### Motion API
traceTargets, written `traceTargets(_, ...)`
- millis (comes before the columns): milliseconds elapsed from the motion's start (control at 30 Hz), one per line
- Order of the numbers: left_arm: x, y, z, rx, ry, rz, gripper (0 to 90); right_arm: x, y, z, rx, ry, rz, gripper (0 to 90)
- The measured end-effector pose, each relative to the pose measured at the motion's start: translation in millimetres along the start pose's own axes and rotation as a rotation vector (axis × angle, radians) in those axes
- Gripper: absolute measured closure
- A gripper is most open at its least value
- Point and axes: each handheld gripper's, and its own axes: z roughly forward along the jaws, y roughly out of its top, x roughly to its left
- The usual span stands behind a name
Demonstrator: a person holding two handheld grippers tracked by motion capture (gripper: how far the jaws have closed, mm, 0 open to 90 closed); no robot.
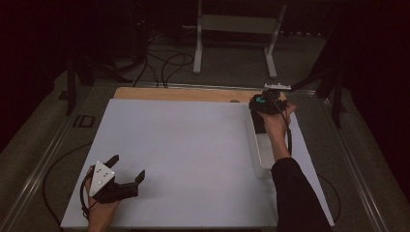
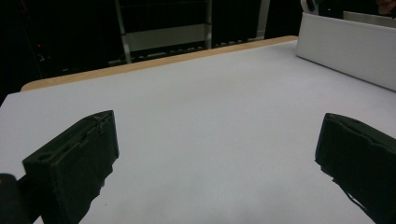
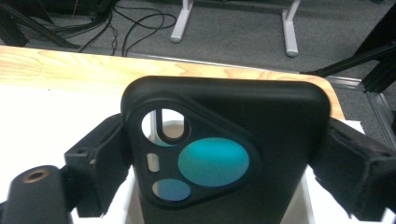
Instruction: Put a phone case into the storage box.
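Near-left corner of the surface (image 1: pixel 193 145): left claw (image 1: pixel 126 170) released, jaws wide apart over bare white sheet. Along the right edge: a white tray (image 1: pixel 261 150). Far-right corner: right claw (image 3: pixel 219 154) clenched on a black phone case (image 3: pixel 224 140), held above the tray's far end.

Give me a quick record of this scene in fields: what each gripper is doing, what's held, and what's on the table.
Right gripper: shut on the black phone case, at the table's far right corner
Black phone case: gripped by its two sides, camera cut-outs facing the right gripper view
Left gripper: open, holding nothing, low over the near left of the white table top
White tray: long, along the right side, below the held case
Table edge: wooden strip at the far side
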Motion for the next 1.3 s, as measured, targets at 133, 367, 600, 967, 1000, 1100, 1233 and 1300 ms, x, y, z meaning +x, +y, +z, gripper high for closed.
traceTargets(133, 0.1, 0.1, -0.1, -0.002, -0.001, -0.004, 0.0, -0.8, 0.4, -0.7, -0.011, 0.010, 0.019, 9.3)
traceTargets(367, 0.0, 0.2, -0.4, -0.003, 0.000, -0.003, 0.0, -0.5, 3.0, -5.0, -0.031, 0.013, 0.016, 9.3)
traceTargets(600, 0.2, 0.1, -0.2, 0.000, -0.001, -0.002, 0.0, 2.4, 3.4, -13.9, -0.064, 0.042, 0.045, 9.3)
traceTargets(967, 0.0, -0.1, 0.9, 0.014, -0.006, 0.001, 0.0, 35.8, -7.4, -32.5, -0.077, 0.189, -0.035, 11.3)
traceTargets(1000, -0.1, -0.1, 1.1, 0.015, -0.007, 0.000, 0.0, 40.1, -8.6, -34.9, -0.073, 0.203, -0.059, 11.3)
traceTargets(1100, 0.2, -0.2, 1.4, 0.022, -0.010, -0.001, 0.0, 48.2, -11.7, -40.9, -0.071, 0.243, -0.091, 11.2)
traceTargets(1233, 0.9, -0.1, 1.6, 0.030, -0.013, -0.004, 0.0, 57.3, -18.7, -50.1, -0.075, 0.306, -0.129, 10.7)
traceTargets(1300, 1.3, -0.1, 1.5, 0.033, -0.013, -0.008, 0.0, 61.2, -24.2, -55.7, -0.076, 0.335, -0.153, 10.1)
